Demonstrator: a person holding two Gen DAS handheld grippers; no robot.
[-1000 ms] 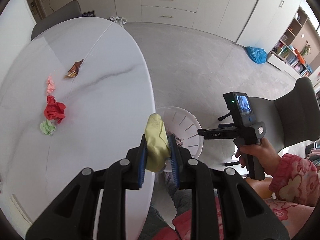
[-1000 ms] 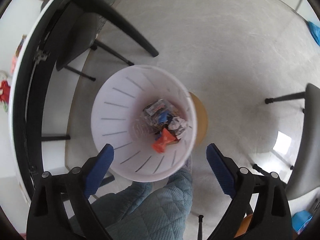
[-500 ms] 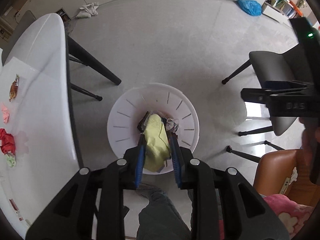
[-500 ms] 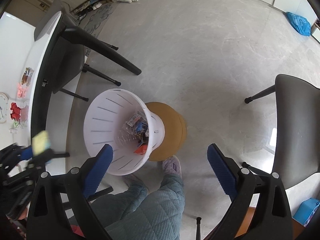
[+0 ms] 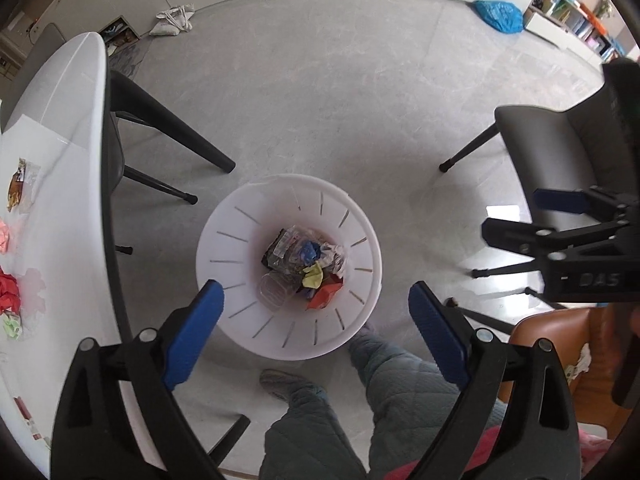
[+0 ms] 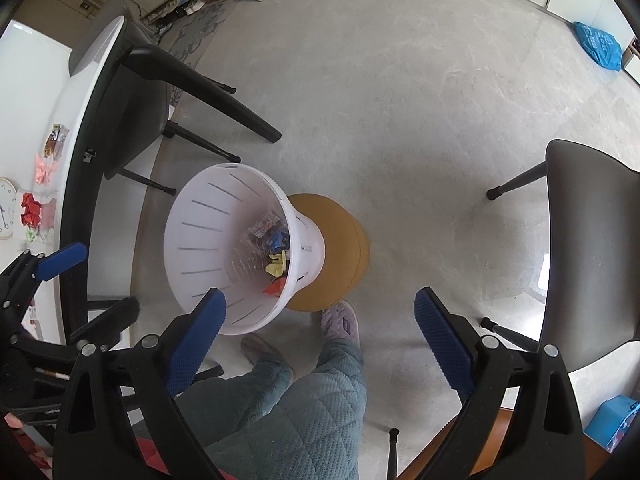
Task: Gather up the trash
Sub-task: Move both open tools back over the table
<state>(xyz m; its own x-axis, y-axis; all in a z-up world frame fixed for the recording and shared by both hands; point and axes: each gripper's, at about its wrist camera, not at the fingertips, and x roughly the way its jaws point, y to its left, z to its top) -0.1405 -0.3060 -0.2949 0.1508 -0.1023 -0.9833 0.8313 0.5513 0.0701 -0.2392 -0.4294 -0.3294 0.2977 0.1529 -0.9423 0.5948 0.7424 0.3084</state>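
A white slotted trash bin (image 5: 240,240) stands on the floor below my left gripper (image 5: 316,316), which is open and empty right above it. A crumpled yellow paper (image 5: 313,277) lies in the bin among wrappers and a clear cup. The bin also shows in the right wrist view (image 6: 200,216) with the yellow paper (image 6: 277,265) inside. My right gripper (image 6: 320,320) is open and empty, above the floor to the right of the bin. Red paper (image 5: 8,291), pink paper (image 5: 3,236), green paper (image 5: 12,326) and a brown wrapper (image 5: 18,184) lie on the white table (image 5: 76,200).
A dark chair (image 5: 560,144) stands at the right and another is tucked under the table (image 6: 132,120). The bin rests on a round brown stool (image 6: 340,248). The person's legs and slippers (image 6: 340,320) are below the bin. A blue bag (image 5: 498,16) lies on the far floor.
My left gripper swung from the table to above the bin, then opened; the yellow paper dropped into the bin. My right gripper rose and drew away from the bin, staying open.
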